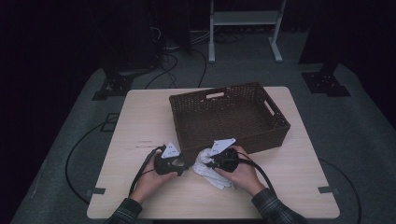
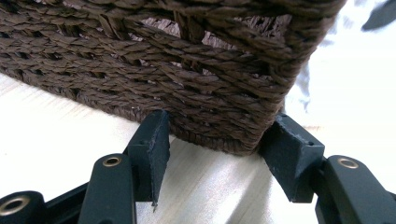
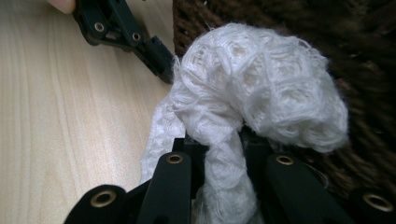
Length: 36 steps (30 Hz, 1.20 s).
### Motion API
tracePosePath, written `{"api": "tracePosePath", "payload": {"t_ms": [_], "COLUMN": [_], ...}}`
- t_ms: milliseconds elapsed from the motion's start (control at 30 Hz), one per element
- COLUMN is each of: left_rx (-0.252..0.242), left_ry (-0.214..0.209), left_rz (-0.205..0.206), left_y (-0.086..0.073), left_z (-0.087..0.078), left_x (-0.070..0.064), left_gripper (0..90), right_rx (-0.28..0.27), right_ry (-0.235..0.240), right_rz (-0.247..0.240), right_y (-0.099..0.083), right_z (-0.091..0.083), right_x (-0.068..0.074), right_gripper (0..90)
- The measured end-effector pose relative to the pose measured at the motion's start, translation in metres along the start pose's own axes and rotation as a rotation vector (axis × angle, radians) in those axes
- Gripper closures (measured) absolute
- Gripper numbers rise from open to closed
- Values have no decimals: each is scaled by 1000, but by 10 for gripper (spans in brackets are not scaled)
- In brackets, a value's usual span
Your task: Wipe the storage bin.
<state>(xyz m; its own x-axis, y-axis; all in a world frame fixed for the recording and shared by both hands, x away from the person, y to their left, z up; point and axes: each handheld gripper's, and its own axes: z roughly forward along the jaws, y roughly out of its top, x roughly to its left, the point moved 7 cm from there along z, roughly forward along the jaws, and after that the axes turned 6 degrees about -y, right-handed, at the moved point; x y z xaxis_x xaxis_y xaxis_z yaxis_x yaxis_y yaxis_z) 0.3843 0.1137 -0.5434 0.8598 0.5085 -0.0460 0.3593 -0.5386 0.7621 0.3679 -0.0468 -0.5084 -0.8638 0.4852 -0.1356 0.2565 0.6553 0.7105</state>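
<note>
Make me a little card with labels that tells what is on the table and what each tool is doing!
Table: light wood table
Basket: brown woven basket, open top, looks empty inside
Cloth: white cloth, bunched up, by the basket's near wall
Right tool: right tool shut on the white cloth, a twisted strand pinched between its jaws
Left tool: left tool open, its jaws on either side of the basket's near corner, resting at the corner's base
Hands: one hand holding each tool, at the near side of the table
</note>
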Motion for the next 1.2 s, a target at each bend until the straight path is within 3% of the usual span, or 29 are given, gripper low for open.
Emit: {"api": "tracePosePath", "payload": {"t_ms": [233, 400, 733, 1000, 1200], "left_rx": [3, 0, 4, 8, 5], "left_ry": [-2, -1, -2, -1, -1], "left_rz": [3, -1, 3, 7, 6], "left_y": [0, 0, 0, 0, 0], "left_z": [0, 0, 0, 0, 0], "left_x": [0, 0, 0, 0, 0], "left_gripper": [426, 425, 426, 426, 426], "right_rx": [59, 53, -21, -123, -156], "right_ry": [37, 33, 21, -2, -4], "right_rz": [-4, -9, -39, -50, -64], "right_y": [-10, -6, 15, 39, 49], "right_z": [19, 19, 3, -29, -36], "right_x": [9, 10, 16, 16, 23], "right_gripper": [768, 769, 771, 771, 771]}}
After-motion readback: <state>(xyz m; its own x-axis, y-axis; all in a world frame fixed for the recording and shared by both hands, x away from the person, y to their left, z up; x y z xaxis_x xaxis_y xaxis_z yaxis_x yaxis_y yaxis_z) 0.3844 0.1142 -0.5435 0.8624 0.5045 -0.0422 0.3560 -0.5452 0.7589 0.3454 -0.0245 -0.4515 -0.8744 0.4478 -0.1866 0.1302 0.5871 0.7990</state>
